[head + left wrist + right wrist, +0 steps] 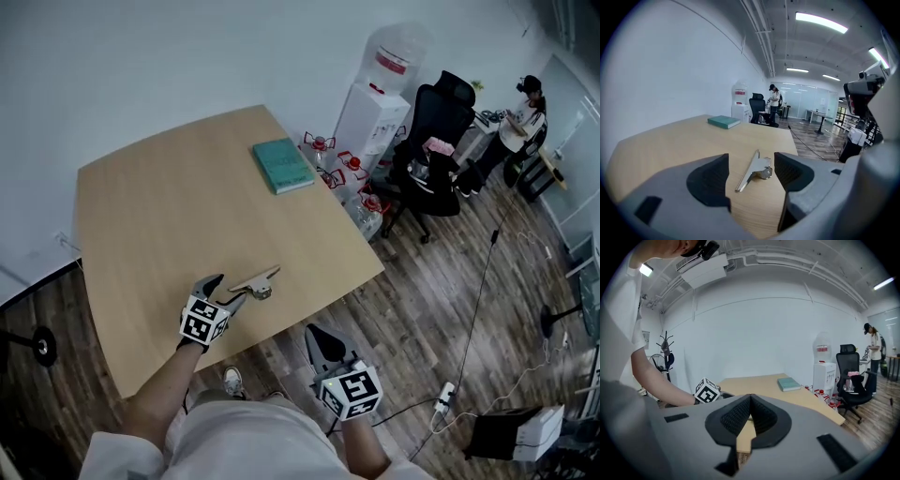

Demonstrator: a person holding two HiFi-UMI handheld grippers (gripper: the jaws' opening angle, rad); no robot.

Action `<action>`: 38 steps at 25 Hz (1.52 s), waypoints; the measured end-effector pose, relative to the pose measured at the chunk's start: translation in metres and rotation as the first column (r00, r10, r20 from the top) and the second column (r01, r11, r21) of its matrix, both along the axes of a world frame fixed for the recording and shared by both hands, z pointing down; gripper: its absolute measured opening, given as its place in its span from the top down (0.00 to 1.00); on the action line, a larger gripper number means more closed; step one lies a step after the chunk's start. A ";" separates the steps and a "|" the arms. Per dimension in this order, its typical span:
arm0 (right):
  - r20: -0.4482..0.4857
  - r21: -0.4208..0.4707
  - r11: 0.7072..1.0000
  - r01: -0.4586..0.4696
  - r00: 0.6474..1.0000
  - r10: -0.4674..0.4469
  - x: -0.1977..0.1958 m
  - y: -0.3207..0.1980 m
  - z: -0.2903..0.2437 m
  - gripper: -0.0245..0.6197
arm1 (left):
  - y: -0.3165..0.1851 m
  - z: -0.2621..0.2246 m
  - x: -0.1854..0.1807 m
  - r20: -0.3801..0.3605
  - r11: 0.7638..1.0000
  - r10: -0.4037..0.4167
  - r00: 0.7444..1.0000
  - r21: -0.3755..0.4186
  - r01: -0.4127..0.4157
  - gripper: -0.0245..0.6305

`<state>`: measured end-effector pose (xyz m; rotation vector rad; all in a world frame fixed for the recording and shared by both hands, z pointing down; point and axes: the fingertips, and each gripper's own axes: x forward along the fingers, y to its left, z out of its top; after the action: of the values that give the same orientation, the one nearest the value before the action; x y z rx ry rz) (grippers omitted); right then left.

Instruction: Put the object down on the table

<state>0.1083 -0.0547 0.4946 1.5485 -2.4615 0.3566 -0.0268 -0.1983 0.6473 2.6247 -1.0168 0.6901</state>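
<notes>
Clip (pixel 255 281) lies on table (pixel 169 197); left hand-held gripper (pixel 225 292) gapes wide, not gripping. Back straight off, no nudging.

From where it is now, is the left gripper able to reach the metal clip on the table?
Probably yes. The metal clip lies on the table just ahead of the left gripper, its fingers stand open, and nothing lies between them.

Tally: one wooden surface (pixel 141 216), on it one metal clip (pixel 255 281) and one teal book (pixel 282 165); two in all, the left hand-held gripper (pixel 228 289) and the right hand-held gripper (pixel 319 339); beyond, one water dispenser (pixel 375 103), one black office chair (pixel 436 141), one person (pixel 525 111) far back.
</notes>
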 end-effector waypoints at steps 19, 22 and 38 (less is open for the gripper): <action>-0.025 0.112 0.994 -0.018 0.999 0.021 0.003 -0.069 -0.048 0.97 | -0.019 -0.138 -0.029 -0.189 0.977 -0.003 0.982 0.210 0.044 0.95; -0.011 0.132 0.991 -0.037 0.999 0.039 0.009 -0.077 -0.060 0.97 | -0.016 -0.169 -0.041 -0.214 0.964 0.004 0.977 0.260 0.053 0.95; 0.004 0.199 0.977 -0.081 0.997 0.082 0.036 -0.088 -0.101 0.97 | 0.018 -0.271 -0.117 -0.312 0.892 -0.052 0.949 0.412 0.185 0.95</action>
<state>0.1447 -0.1426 0.3933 1.7292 -2.5002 0.1221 -0.1436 -0.1802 0.3763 2.8763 -1.3512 0.0275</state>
